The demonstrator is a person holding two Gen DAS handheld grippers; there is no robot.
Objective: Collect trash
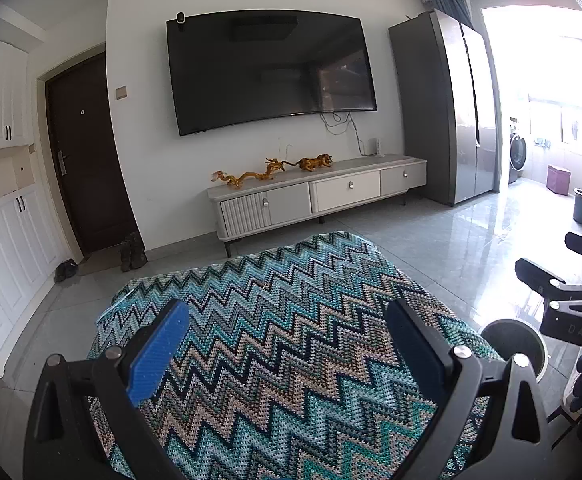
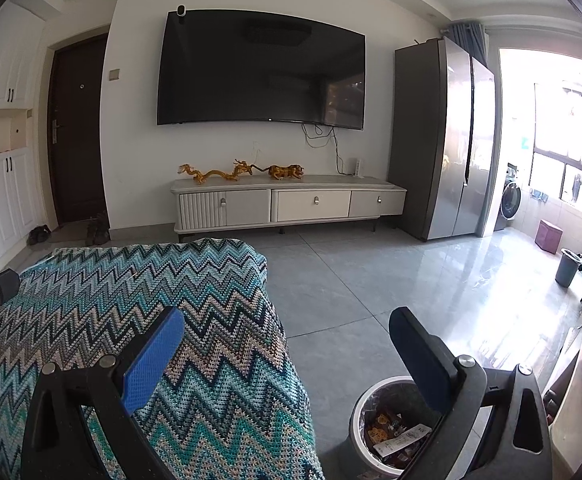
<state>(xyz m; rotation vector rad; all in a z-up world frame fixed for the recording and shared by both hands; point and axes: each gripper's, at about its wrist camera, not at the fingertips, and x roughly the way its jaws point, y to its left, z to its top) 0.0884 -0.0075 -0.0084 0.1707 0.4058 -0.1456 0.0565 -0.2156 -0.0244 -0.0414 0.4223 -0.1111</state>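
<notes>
The round white trash bin with a clear liner (image 2: 387, 420) sits on the grey tile floor just right of the zigzag-knit teal blanket (image 2: 131, 304), wrappers and paper inside. My right gripper (image 2: 287, 344) hangs over it spread wide, nothing in it. My left gripper (image 1: 287, 340) is spread and empty too, over the blanket.

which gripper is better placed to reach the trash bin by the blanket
Right. The right gripper hangs open with the trash bin just below its right finger. The left gripper, also open, sits over the zigzag blanket, with the bin off to its right.
</notes>
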